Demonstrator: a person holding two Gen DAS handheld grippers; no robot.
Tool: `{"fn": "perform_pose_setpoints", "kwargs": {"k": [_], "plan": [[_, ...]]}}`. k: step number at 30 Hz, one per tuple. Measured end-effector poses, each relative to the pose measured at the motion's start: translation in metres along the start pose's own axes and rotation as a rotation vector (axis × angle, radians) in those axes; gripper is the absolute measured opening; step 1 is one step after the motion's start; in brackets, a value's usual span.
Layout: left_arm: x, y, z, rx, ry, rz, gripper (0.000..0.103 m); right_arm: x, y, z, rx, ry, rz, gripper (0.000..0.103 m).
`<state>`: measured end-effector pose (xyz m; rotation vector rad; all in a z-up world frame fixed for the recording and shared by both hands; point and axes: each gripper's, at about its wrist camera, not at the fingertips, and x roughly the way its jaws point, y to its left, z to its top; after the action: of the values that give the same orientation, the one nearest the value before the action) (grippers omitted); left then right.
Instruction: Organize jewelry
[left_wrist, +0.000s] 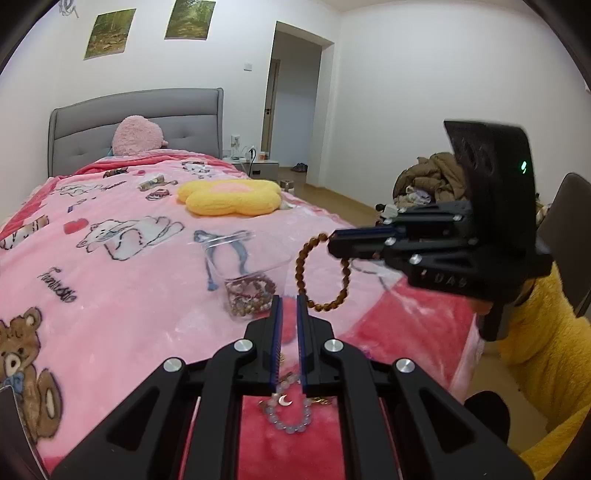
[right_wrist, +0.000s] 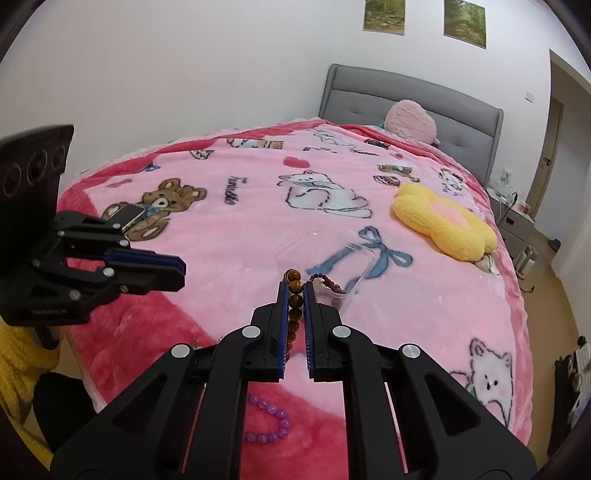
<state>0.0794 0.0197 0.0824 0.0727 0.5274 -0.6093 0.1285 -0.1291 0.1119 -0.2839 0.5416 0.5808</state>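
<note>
My right gripper (right_wrist: 295, 286) is shut on a brown bead bracelet (right_wrist: 294, 306). In the left wrist view it (left_wrist: 334, 243) holds the bracelet (left_wrist: 321, 273) hanging in the air just right of a clear plastic box (left_wrist: 243, 269) with several bead bracelets inside. The box (right_wrist: 332, 254) lies on the pink blanket. My left gripper (left_wrist: 289, 301) is shut and empty, above a pale bead bracelet with a moon charm (left_wrist: 290, 413). It (right_wrist: 181, 275) hovers at the left in the right wrist view. A purple bead bracelet (right_wrist: 267, 421) lies on the blanket under my right gripper.
A yellow flower cushion (left_wrist: 229, 197) and a pink plush (left_wrist: 136, 134) lie farther up the bed. A phone-like object (right_wrist: 131, 218) lies on the blanket at the left. The bed edge (left_wrist: 472, 332) drops off right, with a chair and clothes pile (left_wrist: 428, 181) beyond.
</note>
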Motion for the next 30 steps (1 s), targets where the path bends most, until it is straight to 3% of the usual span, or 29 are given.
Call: {"fn": "perform_pose_setpoints", "kwargs": {"k": [7, 12, 15, 21, 28, 30], "plan": [[0.030, -0.004, -0.039, 0.059, 0.171, 0.014, 0.008, 0.004, -0.004, -0.007, 0.012, 0.016, 0.009, 0.008], [0.040, 0.007, -0.053, 0.022, 0.234, 0.023, 0.028, 0.007, -0.006, -0.010, 0.026, 0.024, 0.017, 0.008], [0.043, 0.007, -0.057, 0.038, 0.251, 0.043, 0.031, 0.010, -0.006, -0.012, 0.026, 0.033, 0.020, 0.008], [0.058, 0.008, -0.063, 0.050, 0.337, 0.078, 0.032, 0.016, -0.006, -0.017, 0.029, 0.053, 0.030, 0.008], [0.066, 0.015, -0.067, -0.012, 0.350, 0.056, 0.032, 0.025, -0.005, -0.023, 0.043, 0.075, 0.041, 0.008], [0.066, 0.015, -0.068, -0.025, 0.342, 0.050, 0.023, 0.027, -0.005, -0.026, 0.045, 0.080, 0.047, 0.008]]}}
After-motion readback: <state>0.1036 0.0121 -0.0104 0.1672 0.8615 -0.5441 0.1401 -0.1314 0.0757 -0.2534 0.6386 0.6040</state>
